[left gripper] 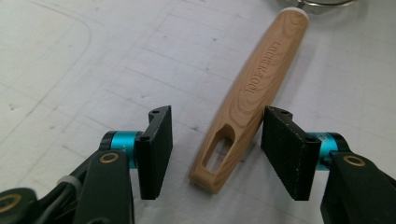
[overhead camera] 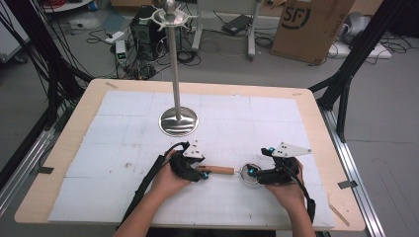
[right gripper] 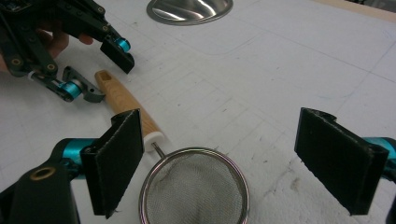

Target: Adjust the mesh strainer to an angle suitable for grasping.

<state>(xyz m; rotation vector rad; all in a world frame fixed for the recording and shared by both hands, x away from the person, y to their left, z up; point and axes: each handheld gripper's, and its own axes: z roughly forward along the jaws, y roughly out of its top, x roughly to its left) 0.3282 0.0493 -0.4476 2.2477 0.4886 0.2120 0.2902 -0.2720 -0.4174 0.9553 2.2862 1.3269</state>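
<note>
A small strainer lies flat on the white mat, its wooden handle (overhead camera: pixel 220 170) pointing left and its round mesh bowl (overhead camera: pixel 250 176) to the right. My left gripper (overhead camera: pixel 203 174) is open, and its black pads straddle the slotted end of the handle (left gripper: pixel 243 107) without pressing on it. My right gripper (overhead camera: pixel 254 174) stands wide open low over the mesh bowl (right gripper: pixel 196 196), a pad on each side of the steel rim. In the right gripper view the left gripper (right gripper: pixel 105 77) shows at the handle's far end (right gripper: pixel 123 100).
A tall metal stand with a round shiny base (overhead camera: pixel 178 121) and a ringed top (overhead camera: pixel 169 16) rises at the mat's middle back. The white mat (overhead camera: pixel 257 118) covers the wooden table (overhead camera: pixel 74 133). Cables, a cardboard box (overhead camera: pixel 309 27) and frame legs are on the floor beyond.
</note>
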